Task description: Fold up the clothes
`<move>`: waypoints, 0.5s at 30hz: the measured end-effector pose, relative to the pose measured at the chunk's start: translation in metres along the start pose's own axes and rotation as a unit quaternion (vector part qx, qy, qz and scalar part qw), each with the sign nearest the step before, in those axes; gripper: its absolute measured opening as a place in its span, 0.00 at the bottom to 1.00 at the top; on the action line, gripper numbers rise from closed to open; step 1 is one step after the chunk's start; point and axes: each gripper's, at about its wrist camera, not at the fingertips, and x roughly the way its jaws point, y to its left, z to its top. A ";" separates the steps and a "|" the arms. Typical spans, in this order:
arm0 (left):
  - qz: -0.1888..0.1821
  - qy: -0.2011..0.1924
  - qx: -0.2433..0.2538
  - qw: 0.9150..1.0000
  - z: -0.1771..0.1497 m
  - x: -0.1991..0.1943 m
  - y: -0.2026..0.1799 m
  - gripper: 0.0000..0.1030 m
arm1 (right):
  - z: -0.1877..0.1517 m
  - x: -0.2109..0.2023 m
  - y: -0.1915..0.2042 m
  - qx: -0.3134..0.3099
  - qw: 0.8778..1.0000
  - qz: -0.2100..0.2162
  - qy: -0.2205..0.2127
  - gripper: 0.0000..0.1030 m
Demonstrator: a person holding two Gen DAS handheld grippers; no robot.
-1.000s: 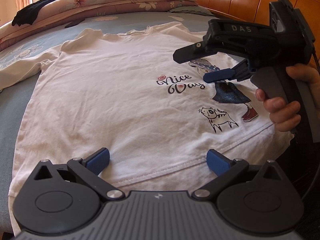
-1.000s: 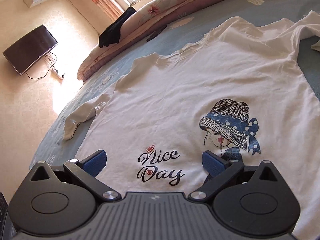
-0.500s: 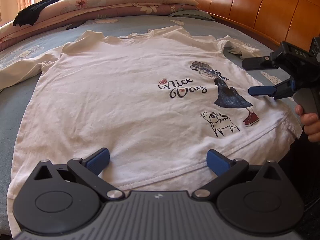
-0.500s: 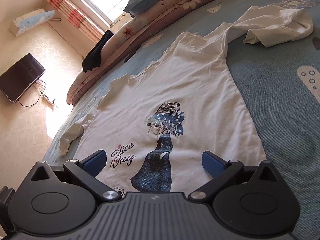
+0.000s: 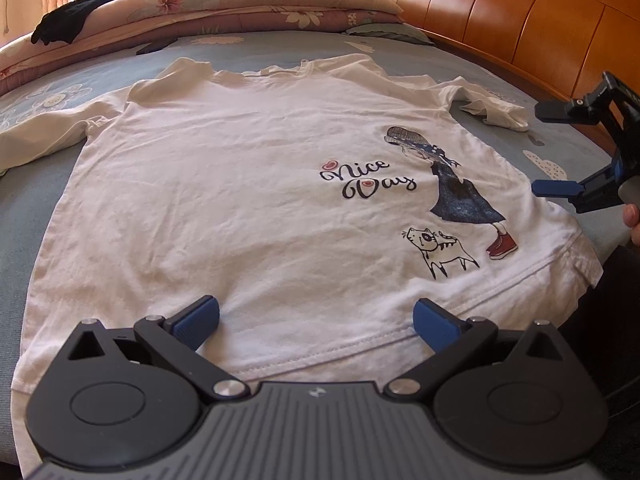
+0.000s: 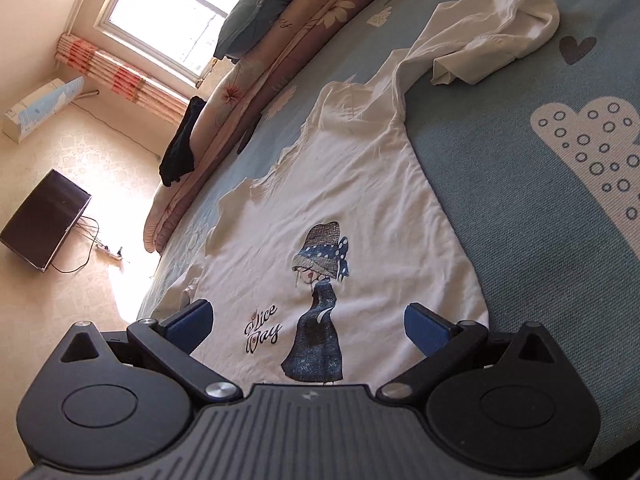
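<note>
Right claw (image 5: 554, 152) had withdrawn from over shirt (image 5: 256, 200) to its side edge; both claws gaped empty, left claw (image 5: 316, 320) at hem; folding unstarted.

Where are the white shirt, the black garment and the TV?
white shirt (image 5: 240, 200): left wrist view, plain chest cloth.
black garment (image 6: 180, 148): right wrist view, hanging middle.
TV (image 6: 44, 220): right wrist view, dark screen.

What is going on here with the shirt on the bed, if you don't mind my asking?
A person holds a gripper in each hand over a white long-sleeved shirt spread face-up on the bed. The left gripper hovers open at the hem, and the right gripper is open near the shirt's side edge. Nothing is folded yet; one sleeve lies bunched.
</note>
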 end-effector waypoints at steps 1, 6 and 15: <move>-0.001 0.000 -0.004 1.000 0.001 0.000 0.001 0.99 | -0.001 0.001 -0.002 0.007 1.000 -0.015 0.007 1.00; -0.003 0.001 -0.016 1.000 0.001 0.000 0.002 0.99 | 0.001 -0.019 -0.010 0.051 0.998 -0.029 0.001 1.00; -0.005 0.006 -0.032 0.999 0.004 0.000 0.005 0.99 | -0.022 -0.009 0.018 0.002 0.993 -0.036 0.112 1.00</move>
